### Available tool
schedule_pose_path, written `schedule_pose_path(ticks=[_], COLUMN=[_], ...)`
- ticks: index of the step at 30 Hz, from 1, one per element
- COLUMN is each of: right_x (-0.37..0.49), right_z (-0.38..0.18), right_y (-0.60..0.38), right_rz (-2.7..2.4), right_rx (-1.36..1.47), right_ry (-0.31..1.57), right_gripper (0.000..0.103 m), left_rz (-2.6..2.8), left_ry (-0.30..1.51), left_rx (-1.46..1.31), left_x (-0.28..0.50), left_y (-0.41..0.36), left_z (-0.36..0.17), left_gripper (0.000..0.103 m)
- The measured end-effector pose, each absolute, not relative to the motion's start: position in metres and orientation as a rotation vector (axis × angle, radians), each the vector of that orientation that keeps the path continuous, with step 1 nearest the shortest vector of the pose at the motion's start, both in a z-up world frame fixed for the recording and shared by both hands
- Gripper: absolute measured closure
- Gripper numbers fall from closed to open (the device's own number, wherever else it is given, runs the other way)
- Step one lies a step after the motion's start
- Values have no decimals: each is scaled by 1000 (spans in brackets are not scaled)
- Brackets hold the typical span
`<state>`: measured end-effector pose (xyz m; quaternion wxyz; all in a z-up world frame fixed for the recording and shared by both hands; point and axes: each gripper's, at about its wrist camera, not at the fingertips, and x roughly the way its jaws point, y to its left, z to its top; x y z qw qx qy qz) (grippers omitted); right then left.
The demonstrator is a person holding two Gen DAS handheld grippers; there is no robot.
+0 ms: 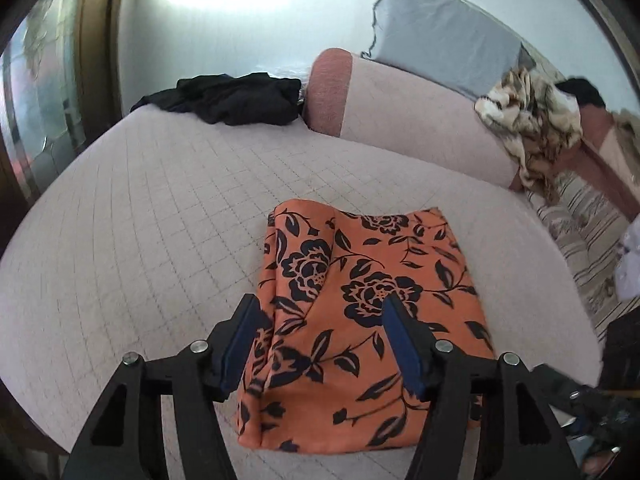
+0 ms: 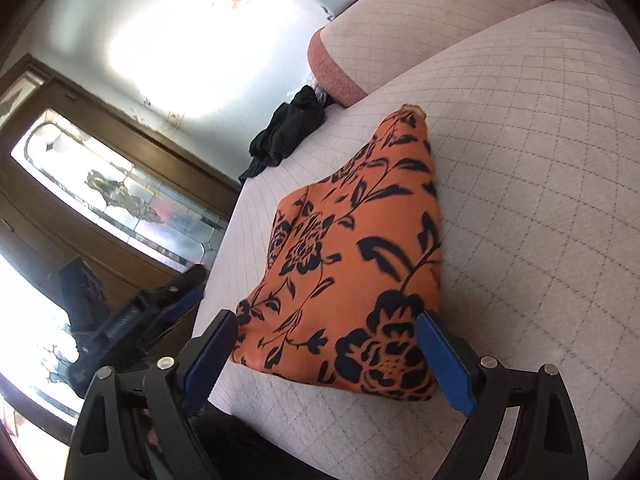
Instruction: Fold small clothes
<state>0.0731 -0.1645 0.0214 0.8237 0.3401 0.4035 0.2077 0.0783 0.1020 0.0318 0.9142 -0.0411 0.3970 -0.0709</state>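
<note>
An orange garment with a black flower print [image 1: 360,312] lies folded into a rough rectangle on the quilted pale cushion [image 1: 140,220]. It also shows in the right wrist view [image 2: 360,264]. My left gripper [image 1: 324,344] is open, its blue pads spread above the near part of the garment, holding nothing. My right gripper [image 2: 332,356] is open, its jaws spread over the garment's near edge, holding nothing. The left gripper [image 2: 176,304] also shows at the left of the right wrist view, beside the cushion's edge.
A black garment [image 1: 228,100] lies crumpled at the far end of the cushion. A bolster with a pink end [image 1: 400,116] runs along the back. A brown and cream patterned cloth [image 1: 532,124] and a grey cloth [image 1: 444,36] lie behind. A wooden glazed door [image 2: 120,200] stands at left.
</note>
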Motion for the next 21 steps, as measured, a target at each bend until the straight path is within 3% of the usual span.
schedule_pose_path(ticks=[5, 7, 12, 14, 16, 19, 21], right_x=[97, 111, 157, 168, 162, 144, 147], right_z=[7, -1, -30, -37, -21, 14, -7], right_y=[-191, -195, -180, -163, -150, -123, -115], right_rz=[391, 384, 430, 438, 414, 364, 318], right_rx=[792, 812, 853, 758, 624, 367, 286], right_ry=[901, 928, 1044, 1112, 1088, 993, 1065], right_gripper=[11, 11, 12, 60, 70, 70, 69], left_rz=[-53, -56, -71, -71, -81, -85, -98], left_ry=[1005, 979, 979, 979, 979, 989, 1004], left_rx=[-4, -57, -85, -91, -97, -119, -142], left_x=[116, 111, 113, 114, 112, 115, 116], left_y=[100, 113, 116, 116, 117, 117, 119], left_z=[-41, -45, -47, -48, -48, -50, -52], left_gripper=[36, 27, 25, 25, 25, 25, 24])
